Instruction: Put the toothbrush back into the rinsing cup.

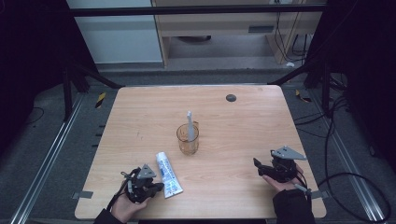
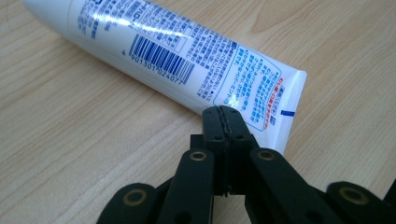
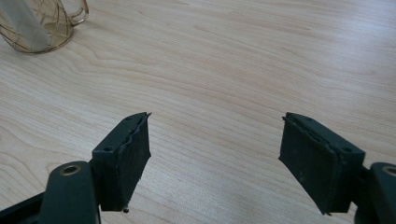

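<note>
The left gripper (image 2: 223, 110) has its jaws pressed together with nothing between them, tips just at the crimped end of the tube (image 2: 177, 60). The right gripper (image 3: 215, 158) is spread wide over bare table (image 3: 243, 60), well apart from the tube. The tube (image 1: 168, 173) lies flat near the table's front edge, just before the cup (image 1: 187, 139) holding a toothbrush (image 1: 190, 126).
</note>
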